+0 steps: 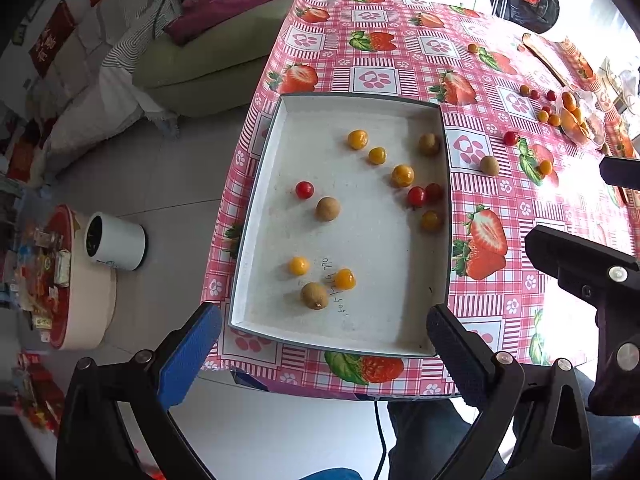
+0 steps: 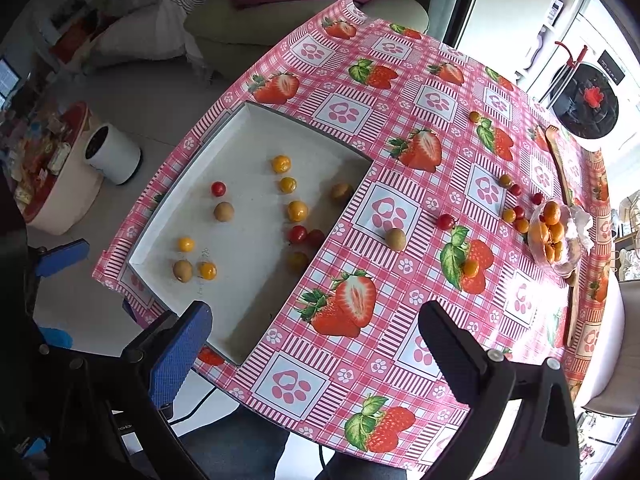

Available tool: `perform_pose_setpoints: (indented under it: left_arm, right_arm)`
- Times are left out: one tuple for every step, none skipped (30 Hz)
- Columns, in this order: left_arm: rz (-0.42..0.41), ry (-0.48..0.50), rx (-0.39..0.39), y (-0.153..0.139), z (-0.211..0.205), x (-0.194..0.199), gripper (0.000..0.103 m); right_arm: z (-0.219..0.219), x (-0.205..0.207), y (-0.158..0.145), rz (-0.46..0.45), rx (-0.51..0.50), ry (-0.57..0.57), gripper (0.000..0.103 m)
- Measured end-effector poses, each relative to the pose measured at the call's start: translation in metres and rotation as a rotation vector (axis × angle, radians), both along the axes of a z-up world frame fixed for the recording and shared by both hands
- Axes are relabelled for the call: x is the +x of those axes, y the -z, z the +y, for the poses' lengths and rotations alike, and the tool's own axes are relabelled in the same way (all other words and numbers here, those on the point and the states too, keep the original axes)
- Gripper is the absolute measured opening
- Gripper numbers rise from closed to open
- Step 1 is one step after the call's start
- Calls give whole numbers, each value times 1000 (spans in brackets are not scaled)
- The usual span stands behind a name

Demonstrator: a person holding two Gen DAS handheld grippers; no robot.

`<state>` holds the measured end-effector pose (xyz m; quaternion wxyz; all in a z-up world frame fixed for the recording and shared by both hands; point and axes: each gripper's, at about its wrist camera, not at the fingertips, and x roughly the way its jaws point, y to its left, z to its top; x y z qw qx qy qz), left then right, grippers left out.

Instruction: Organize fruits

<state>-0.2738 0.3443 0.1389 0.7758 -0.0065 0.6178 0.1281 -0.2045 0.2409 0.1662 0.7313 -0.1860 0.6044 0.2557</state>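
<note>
We see white tray: yellow, red, brown fruits scattered inside | brown fruit on cloth beside it | more fruits farther off.

On the table, the shallow tray sits at the near left, holding scattered small fruits. Right of the tray, a lone longan lies on the tablecloth, a cherry tomato just beyond it. Further right, a plastic bag of fruit lies near the far right edge, loose small fruits just left of it.

Green sofa behind table; white cup on floor.
</note>
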Motion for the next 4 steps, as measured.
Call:
perform_pose_setpoints:
  left_arm:
    - [-7,1,0,-1,-1,0,103]
    - [-12,5,-3,-2,-2,-1,103]
    - [-13,8,-7,-2,-2,0,103]
    - [-13,8,-7,-2,-3,0,103]
  right_arm:
    - [0,0,0,1,0,-1,103]
    - [0,0,1,1,-1,-2,103]
    - [0,-1,1,2,-1,-3,103]
    - [0,-1,2,3,-1,-3,103]
